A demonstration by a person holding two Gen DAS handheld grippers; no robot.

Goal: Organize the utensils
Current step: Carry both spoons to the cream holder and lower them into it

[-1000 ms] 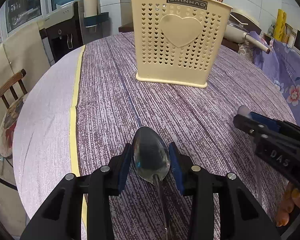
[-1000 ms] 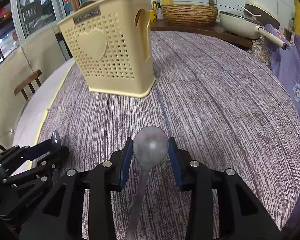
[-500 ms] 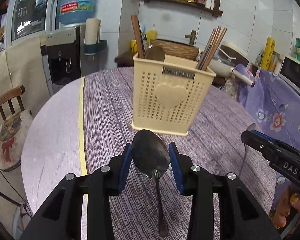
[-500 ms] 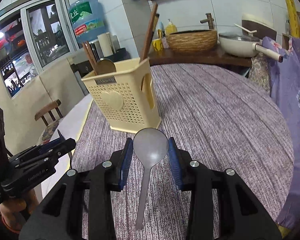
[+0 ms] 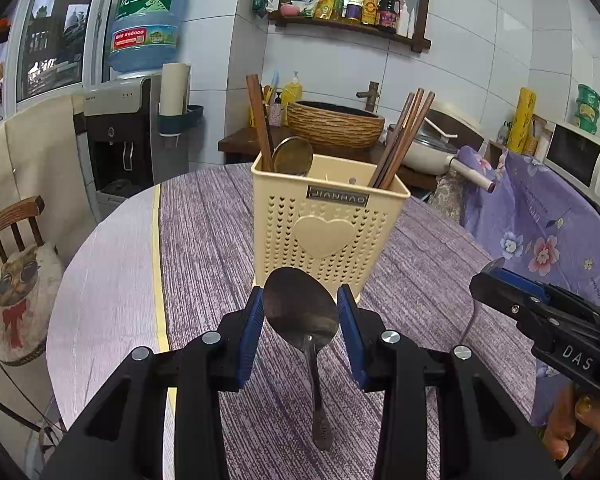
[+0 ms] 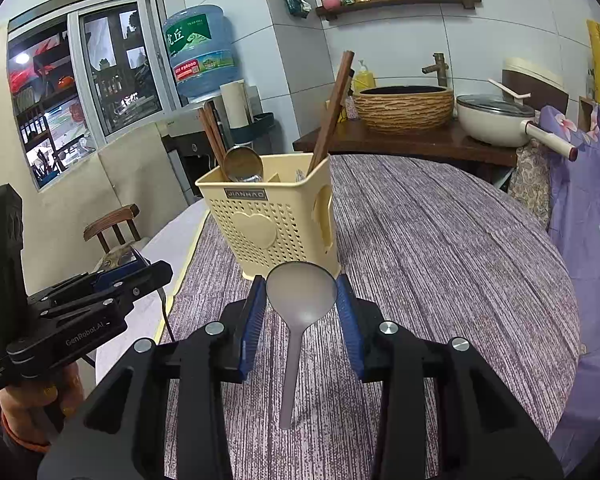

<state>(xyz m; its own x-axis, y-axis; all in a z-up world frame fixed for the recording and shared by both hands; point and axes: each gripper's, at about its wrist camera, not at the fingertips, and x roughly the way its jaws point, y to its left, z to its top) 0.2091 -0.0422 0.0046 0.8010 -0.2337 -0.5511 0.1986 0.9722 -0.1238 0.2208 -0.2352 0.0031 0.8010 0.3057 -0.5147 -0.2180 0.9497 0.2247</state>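
My left gripper (image 5: 301, 320) is shut on a shiny steel spoon (image 5: 304, 316), gripped by the bowl with the handle hanging down, above the table. My right gripper (image 6: 301, 300) is shut on a matte grey spoon (image 6: 300, 292), held the same way. A cream perforated utensil holder (image 5: 326, 232) with a heart stands on the purple striped tablecloth (image 5: 204, 240) ahead of both grippers; it also shows in the right wrist view (image 6: 268, 220). It holds wooden chopsticks (image 5: 404, 140), a wooden stick and a brass spoon (image 5: 293, 156). The right gripper shows at the right of the left wrist view (image 5: 496, 280), the left gripper at the left of the right wrist view (image 6: 140, 276).
A wooden chair (image 5: 16, 264) with a cat cushion stands left of the round table. Behind the table are a water dispenser (image 5: 140, 92), a woven basket (image 5: 334, 122) and a white pan (image 6: 496, 120) on a side counter. Purple floral cloth (image 5: 540, 224) lies to the right.
Both grippers have risen well above the table, each carrying its spoon up with it. The holder now appears lower and farther, with its open top in view.
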